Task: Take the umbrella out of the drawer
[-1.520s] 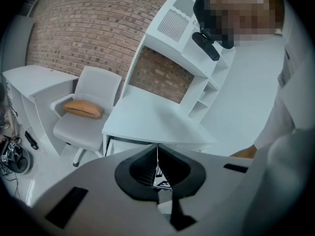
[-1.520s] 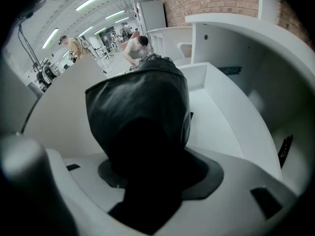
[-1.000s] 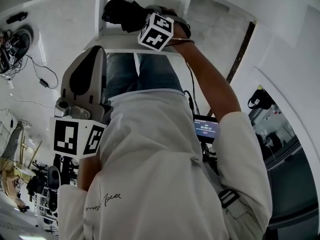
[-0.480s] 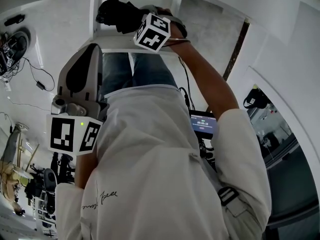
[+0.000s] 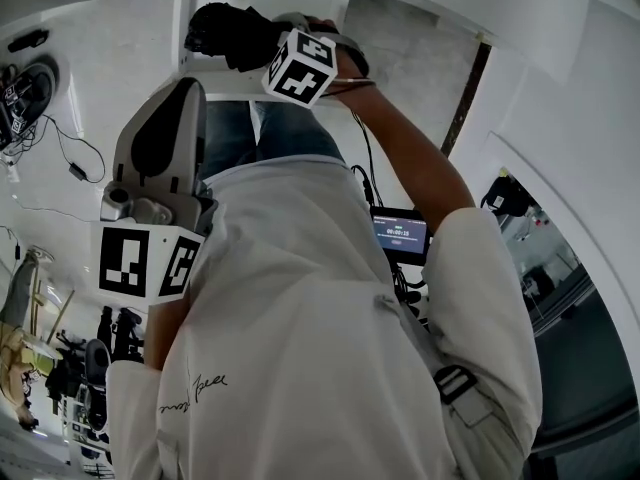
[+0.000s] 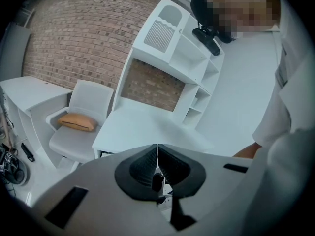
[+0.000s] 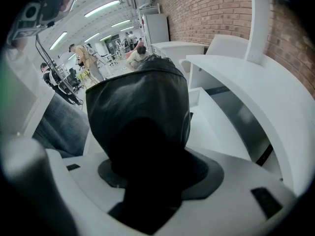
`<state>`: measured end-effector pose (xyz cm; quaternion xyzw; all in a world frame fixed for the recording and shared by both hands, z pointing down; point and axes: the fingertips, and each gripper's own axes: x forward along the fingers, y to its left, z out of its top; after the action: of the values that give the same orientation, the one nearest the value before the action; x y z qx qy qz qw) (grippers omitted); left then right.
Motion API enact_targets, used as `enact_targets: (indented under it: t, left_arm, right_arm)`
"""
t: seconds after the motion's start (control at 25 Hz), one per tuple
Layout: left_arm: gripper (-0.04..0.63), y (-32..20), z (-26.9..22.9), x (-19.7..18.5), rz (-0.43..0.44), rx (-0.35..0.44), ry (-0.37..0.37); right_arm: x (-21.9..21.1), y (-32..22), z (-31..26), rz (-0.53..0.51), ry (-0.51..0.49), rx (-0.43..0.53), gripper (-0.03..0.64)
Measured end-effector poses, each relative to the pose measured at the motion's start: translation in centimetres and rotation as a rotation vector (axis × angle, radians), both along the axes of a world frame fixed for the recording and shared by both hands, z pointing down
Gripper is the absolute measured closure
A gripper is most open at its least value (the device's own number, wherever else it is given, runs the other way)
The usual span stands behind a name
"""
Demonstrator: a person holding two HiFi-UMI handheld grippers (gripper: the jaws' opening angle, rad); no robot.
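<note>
A black folded umbrella (image 5: 222, 31) sits in my right gripper (image 5: 256, 46), which is shut on it and held out over the white desk edge (image 5: 218, 84). In the right gripper view the umbrella (image 7: 140, 107) fills the space between the jaws of my right gripper (image 7: 147, 168) and hides their tips. My left gripper (image 5: 183, 90) is held close to the person's body on the left, pointing away. Its jaws are shut with nothing between them, as the left gripper view shows (image 6: 157, 154). I cannot make out the drawer clearly.
A white desk (image 6: 142, 127) with a shelf unit (image 6: 182, 48) stands before a brick wall. A white chair (image 6: 91, 100) with a tan cushion (image 6: 78, 122) is to its left. Cables (image 5: 70, 153) lie on the floor. A small screen (image 5: 399, 234) hangs at the person's waist.
The right gripper with the umbrella has shifted a little left and up in the head view. The left gripper has stayed shut and nearly in place.
</note>
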<state>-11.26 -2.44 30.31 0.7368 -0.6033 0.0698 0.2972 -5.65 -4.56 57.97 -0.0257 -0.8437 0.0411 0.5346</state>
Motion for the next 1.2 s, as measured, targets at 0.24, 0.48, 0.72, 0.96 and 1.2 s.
enact_targets:
  t: [0.24, 0.48, 0.72, 0.96, 1.2]
  left_arm:
    - [0.578, 0.3, -0.6, 0.8, 0.014, 0.011, -0.004]
    - [0.578, 0.4, -1.2, 0.3, -0.005, 0.027, -0.018]
    - [0.578, 0.7, -1.7, 0.1, -0.012, 0.044, -0.068]
    - [0.578, 1.1, -1.8, 0.6, 0.002, 0.053, -0.069]
    - [0.578, 1.3, -2.2, 0.3, -0.017, 0.058, -0.042]
  right_arm:
    - [-0.1, 0.6, -1.6, 0.001, -0.019, -0.023, 0.368]
    - [-0.1, 0.4, -2.6, 0.008, -0.035, -0.021, 0.368]
    - [-0.3, 0.2, -3.8, 0.015, -0.05, -0.016, 0.368]
    - [0.1, 0.1, -4.6, 0.023, -0.05, 0.006, 0.368]
    - [0.4, 0.3, -5.8, 0.032, -0.059, 0.002, 0.368]
